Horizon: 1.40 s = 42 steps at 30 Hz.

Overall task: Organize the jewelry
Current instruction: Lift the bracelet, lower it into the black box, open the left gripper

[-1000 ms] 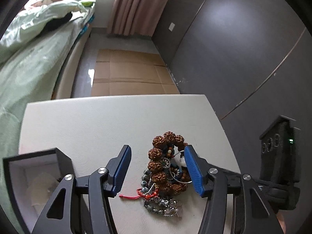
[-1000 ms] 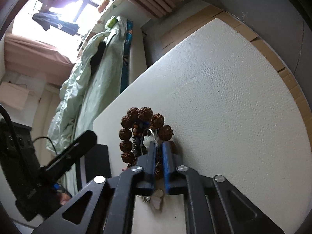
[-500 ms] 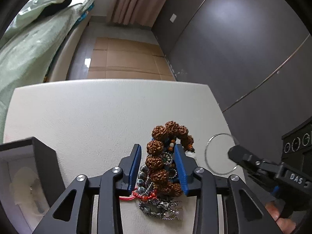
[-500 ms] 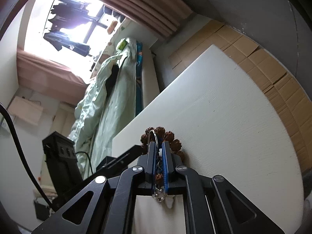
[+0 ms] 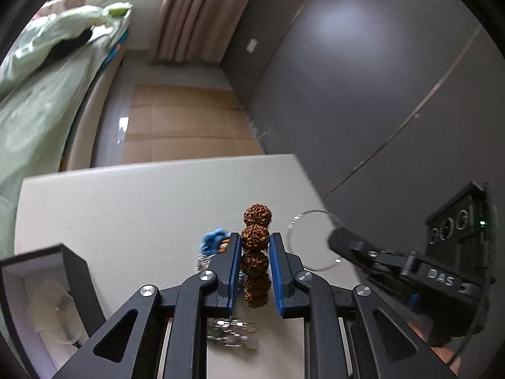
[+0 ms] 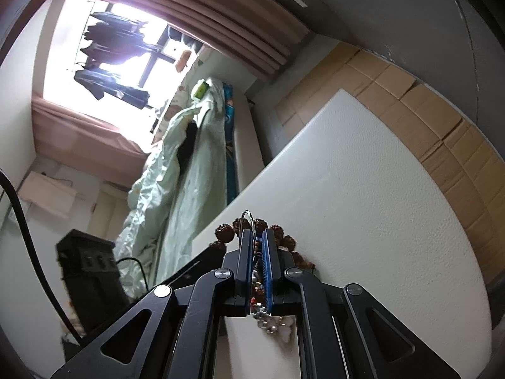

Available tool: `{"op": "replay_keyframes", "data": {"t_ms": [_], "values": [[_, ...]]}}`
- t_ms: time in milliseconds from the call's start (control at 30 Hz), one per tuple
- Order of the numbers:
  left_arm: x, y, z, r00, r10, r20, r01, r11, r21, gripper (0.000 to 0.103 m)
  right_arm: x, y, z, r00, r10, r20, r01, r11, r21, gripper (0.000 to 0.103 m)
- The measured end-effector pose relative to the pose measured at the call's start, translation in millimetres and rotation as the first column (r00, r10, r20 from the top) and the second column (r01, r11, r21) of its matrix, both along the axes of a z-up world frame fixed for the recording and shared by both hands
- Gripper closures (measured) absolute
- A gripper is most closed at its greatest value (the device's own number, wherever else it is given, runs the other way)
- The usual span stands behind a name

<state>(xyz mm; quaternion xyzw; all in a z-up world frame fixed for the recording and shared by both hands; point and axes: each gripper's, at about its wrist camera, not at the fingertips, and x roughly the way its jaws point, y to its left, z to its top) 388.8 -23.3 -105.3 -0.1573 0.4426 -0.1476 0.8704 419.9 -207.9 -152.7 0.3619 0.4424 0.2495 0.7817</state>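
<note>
The left tongs [image 5: 255, 246] are clamped on the brown knobbly seed-bead bracelet [image 5: 256, 254], its beads stacked in a line between the blue pads, one bead poking out past the tips at twelve o'clock. Over at three o'clock in the left wrist view, the right tongs [image 5: 337, 241] are pinched on the thin silver wire bangle [image 5: 312, 240], held just above the white textured surface [image 5: 126, 208]; the right wrist view confirms it, pads [image 6: 266, 262] nearly together with the hoop's edge standing up between them. So two pieces are being teased apart, that's my read. Plenty remains: a blue bead cluster [image 5: 214, 241] sits at ten o'clock from the left tips, and a silver chain tangle [image 5: 230, 334] lies under the left tongs at six o'clock. The open black jewelry box with white lining [image 5: 41, 300], down at eight o'clock, shows only pale padding and perhaps a small item, hard to tell. Sorting looks early: nothing clearly stowed yet, both held pieces need homes.
</note>
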Motion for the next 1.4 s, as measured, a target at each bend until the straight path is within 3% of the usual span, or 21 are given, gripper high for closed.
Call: {"op": "replay_keyframes", "data": {"t_ms": [333,733,1100,1400], "values": [[-16.8,9.3,53.3,0.994,0.022,0.11,-0.026,0.999,0.037,0.084,-3.0,-15.8,15.5,0.996,-0.064,0.062,0.06,0.996,0.071,0.096],[-44.1,60.9,94.0,0.978,0.131,0.165,-0.144,0.987,0.069,0.084,-1.8,20.9,24.6,0.995,0.024,0.094,-0.033,0.994,0.104,0.095],[-73.3,107.1,96.5,0.962,0.214,0.172,-0.231,0.969,0.083,0.084,-8.1,58.6,29.8,0.99,0.095,0.106,-0.106,0.988,0.11,0.095],[-89.2,140.4,64.6,0.956,0.272,0.109,-0.278,0.959,0.047,0.084,-15.9,90.5,30.8,0.983,0.149,0.103,-0.158,0.983,0.089,0.095]]}}
